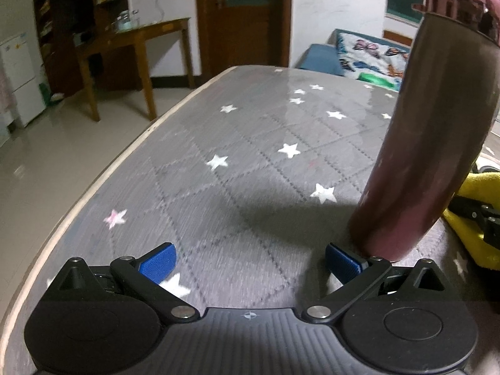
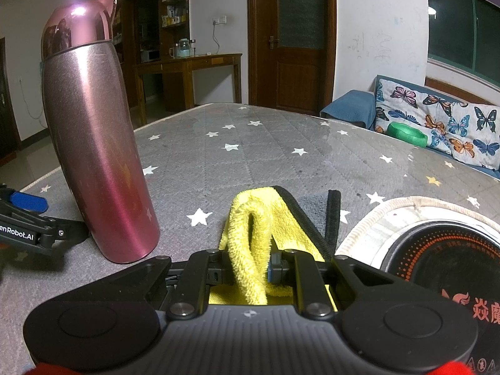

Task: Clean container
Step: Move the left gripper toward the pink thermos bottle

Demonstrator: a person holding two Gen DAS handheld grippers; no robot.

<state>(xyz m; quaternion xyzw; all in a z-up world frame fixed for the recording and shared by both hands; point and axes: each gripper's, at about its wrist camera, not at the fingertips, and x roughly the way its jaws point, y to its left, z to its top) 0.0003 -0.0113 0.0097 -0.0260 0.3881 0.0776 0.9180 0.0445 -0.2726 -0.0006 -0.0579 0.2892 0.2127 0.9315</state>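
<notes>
The pink metal flask [image 2: 100, 143] stands upright on the star-patterned grey table cover [image 2: 250, 156], its long axis vertical, its shiny cat-eared lid [image 2: 78, 22] on. The left gripper [image 1: 250, 259], jaws wide and empty, sits low at the flask's base, its right-hand blue pad [image 1: 342, 257] just beside the flask wall, so the flask lies outside the gap, off to that side. The right gripper [image 2: 250, 268], farther from the flask, is clamped on a folded yellow microfibre cloth [image 2: 250, 234], probably for wiping once the left steadies it.
</notes>
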